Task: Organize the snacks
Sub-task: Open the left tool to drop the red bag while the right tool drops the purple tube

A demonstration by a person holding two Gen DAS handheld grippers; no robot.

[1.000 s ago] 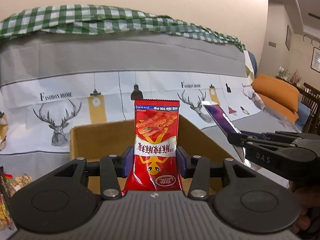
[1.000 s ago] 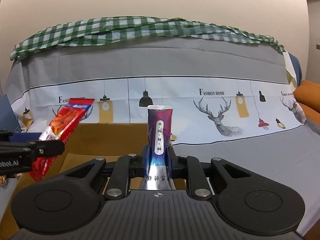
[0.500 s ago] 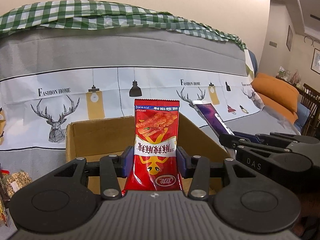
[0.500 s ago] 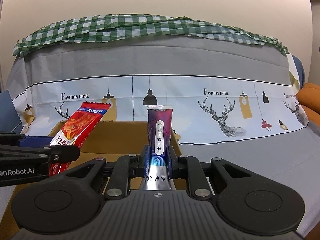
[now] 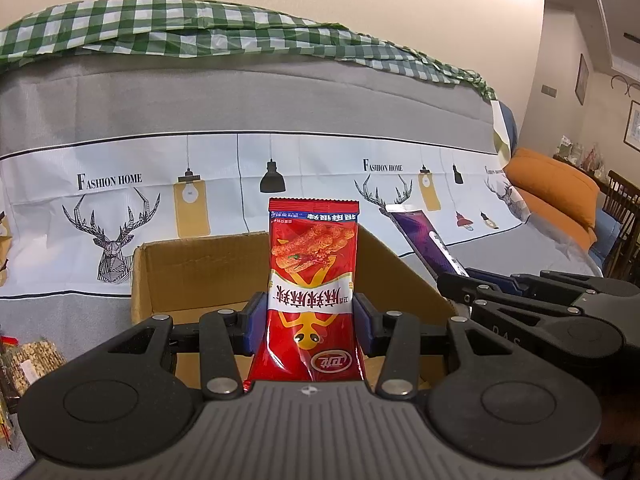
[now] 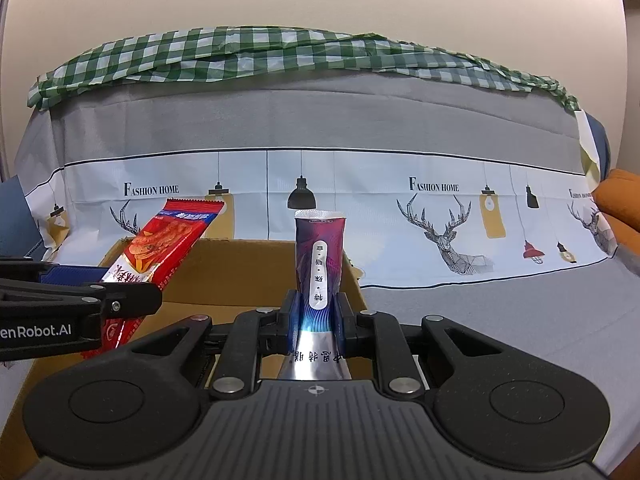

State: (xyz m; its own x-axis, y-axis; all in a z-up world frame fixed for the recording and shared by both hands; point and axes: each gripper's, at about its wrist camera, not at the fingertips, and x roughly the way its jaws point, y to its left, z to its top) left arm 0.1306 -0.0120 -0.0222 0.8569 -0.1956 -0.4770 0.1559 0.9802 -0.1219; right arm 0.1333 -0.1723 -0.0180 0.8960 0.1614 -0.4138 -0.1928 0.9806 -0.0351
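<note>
My left gripper (image 5: 308,320) is shut on a red snack packet (image 5: 312,276) that stands upright between its blue pads, held over an open cardboard box (image 5: 192,268). My right gripper (image 6: 318,316) is shut on a narrow purple snack packet (image 6: 319,264), upright too, above the same cardboard box (image 6: 244,276). In the right wrist view the left gripper (image 6: 132,300) comes in from the left with the red snack packet (image 6: 160,248) tilted. In the left wrist view the right gripper (image 5: 460,284) enters from the right with the purple snack packet (image 5: 428,240).
Behind the box a sofa cover (image 5: 120,184) printed with deer and lamps hangs, with a green checked cloth (image 5: 200,40) on top. Bagged snacks (image 5: 28,364) lie at the far left. An orange cushion (image 5: 556,196) and a wooden chair (image 5: 624,208) are at the right.
Both views have shifted a little: the box and sofa print slid right in the left wrist view, and each gripper with its packet reaches further into the other's view. Both grips are unchanged.
</note>
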